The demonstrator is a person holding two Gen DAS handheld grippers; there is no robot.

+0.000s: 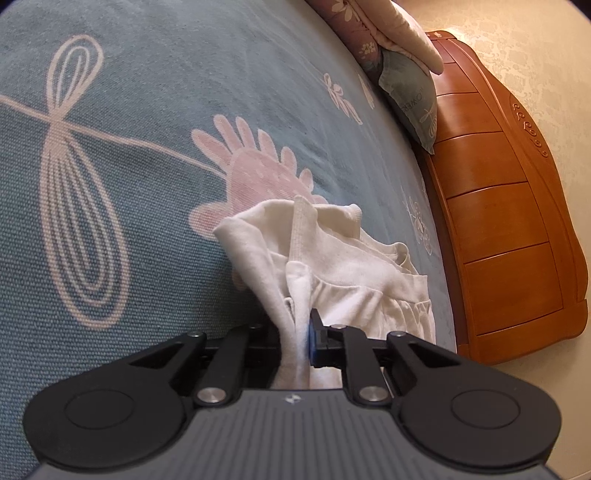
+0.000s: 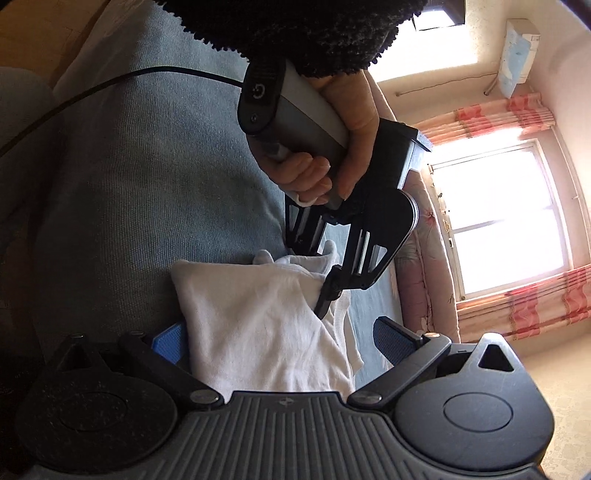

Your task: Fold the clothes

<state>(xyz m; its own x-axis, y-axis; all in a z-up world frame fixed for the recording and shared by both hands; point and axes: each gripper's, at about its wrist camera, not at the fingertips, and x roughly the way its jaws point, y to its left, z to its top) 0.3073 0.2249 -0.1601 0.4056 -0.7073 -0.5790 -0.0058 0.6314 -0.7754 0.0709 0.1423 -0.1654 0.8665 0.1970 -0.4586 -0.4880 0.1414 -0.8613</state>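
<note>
A bed [image 1: 155,74] covered by a blue-green blanket with pale pink loop and flower patterns is filling most of both views, and everything else is placed against it. At one end of the bed a wooden headboard [image 1: 509,221] is rising, with pillows [image 1: 402,85] leaning where the two meet. Beyond the far side of the bed a bright window [image 2: 506,218] with pink curtains [image 2: 517,110] is glowing.

On the bed, near the headboard end, a white garment [image 1: 332,258] is lying bunched and partly folded, its ribbed hems and gathered seam showing.

The left gripper [image 1: 295,332] is pinching a gathered ridge of the garment, its jaws closed tight on the cloth just above the blanket. From the right wrist view this same gripper [image 2: 325,291] is seen reaching down over the bed, held by a hand [image 2: 343,147] coming out of a dark fuzzy sleeve [image 2: 314,29], a black cable [image 2: 110,81] trailing from its handle across the blanket.

The right gripper [image 2: 280,336] is standing with its jaws spread wide, the garment [image 2: 258,325] lying between its blue pads [image 2: 170,341] without being squeezed.
</note>
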